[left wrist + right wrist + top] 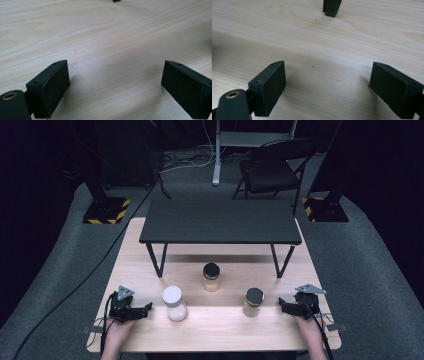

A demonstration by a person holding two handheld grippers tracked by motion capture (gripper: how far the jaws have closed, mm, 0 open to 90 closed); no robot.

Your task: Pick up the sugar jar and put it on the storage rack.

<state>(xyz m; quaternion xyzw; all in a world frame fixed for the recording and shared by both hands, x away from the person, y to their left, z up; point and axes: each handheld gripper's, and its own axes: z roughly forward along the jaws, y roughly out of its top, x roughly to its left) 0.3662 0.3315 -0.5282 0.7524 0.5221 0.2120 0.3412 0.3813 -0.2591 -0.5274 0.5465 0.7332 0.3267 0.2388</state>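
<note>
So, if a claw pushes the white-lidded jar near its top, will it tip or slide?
The clear white-lidded jar with pale filling stands upright and taller than wide, so a high push may tip it. Its smooth wall probably slides on the light wooden table if pushed low.

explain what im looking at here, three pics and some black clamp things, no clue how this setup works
A person sits at a wooden table with a hand-held clamp tool in each hand: the left gripper and the right gripper. The wide picture comes from a camera overhead. The other two come from small cameras riding on each tool, looking along its two black jaws at bare wood. On the table stand three jars: a white-lidded jar, a middle jar and a right jar, both black-lidded, plus a small black shelf. Both tools are open and hold nothing.
</note>
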